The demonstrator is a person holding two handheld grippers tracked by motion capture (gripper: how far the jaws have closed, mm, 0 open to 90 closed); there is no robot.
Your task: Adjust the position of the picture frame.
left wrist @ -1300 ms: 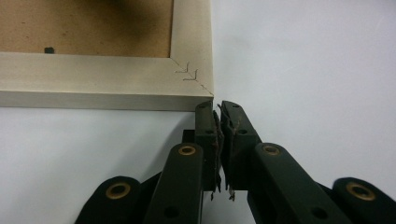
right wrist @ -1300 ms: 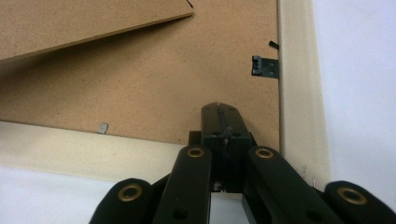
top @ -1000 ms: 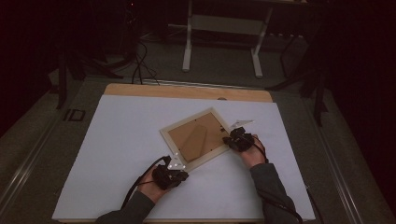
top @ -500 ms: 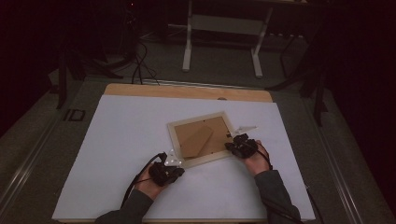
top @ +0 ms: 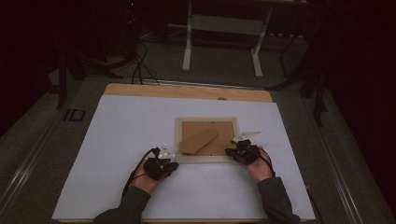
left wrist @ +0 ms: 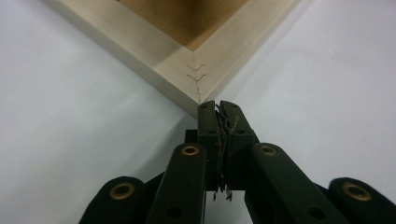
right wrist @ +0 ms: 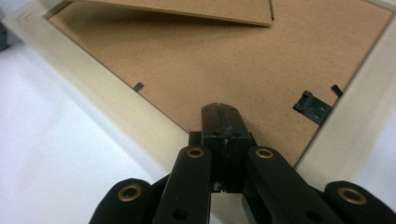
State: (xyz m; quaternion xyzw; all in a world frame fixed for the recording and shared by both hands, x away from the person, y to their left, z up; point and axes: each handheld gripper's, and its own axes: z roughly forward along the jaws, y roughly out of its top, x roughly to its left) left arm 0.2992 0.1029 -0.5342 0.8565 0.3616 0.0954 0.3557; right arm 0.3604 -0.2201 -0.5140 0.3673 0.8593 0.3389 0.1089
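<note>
Though it lies face down near the table's [top: 116,140] middle, the picture frame [top: 207,159] shows pale wood rails w/ mitred corners, brown backing board, fold-out stand and small black clips. Left gripper [top: 161,167] sits at its near-left corner, jaws clenched on nothing; right gripper [top: 243,152], likewise clenched and empty, tips over the backing at near-right corner. Vs 1 s ago: frame was skewed diagonally, now squared to table edge. Count: 1 frame, 2 grippers, 1 table.

Pale wooden picture frame [top: 206,159] face-down, square to white table, brown backing up, stand flap lying flat.
</note>
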